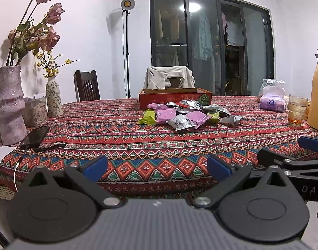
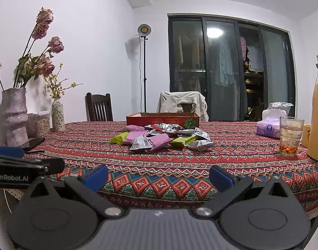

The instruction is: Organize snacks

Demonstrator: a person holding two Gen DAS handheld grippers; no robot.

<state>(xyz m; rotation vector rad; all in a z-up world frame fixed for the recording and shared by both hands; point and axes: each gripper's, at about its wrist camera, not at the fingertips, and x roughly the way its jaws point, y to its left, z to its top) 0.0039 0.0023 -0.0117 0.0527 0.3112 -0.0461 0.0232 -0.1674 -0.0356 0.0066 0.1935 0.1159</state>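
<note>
Table point(image 1: 121, 137), red patterned cloth; far centre: heap of purple, green, silver snack packets point(image 1: 179, 114) before red cardboard box point(image 1: 173, 98). Left tool point(image 1: 157, 167) and right tool point(image 2: 159, 177): both wide, empty.

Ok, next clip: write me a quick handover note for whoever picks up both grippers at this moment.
Left gripper: open, empty, at the table's near edge.
Right gripper: open, empty, alongside it.
Snack packets (pink, green, silver) lie in a loose pile mid-table on the patterned tablecloth, just in front of the red cardboard tray. Whether anything is in the tray cannot be seen from here.
Done: nothing visibly sorted.
Left: all the packets remain to be organized, probably into the tray. Mind the drinking glass at right.
</note>
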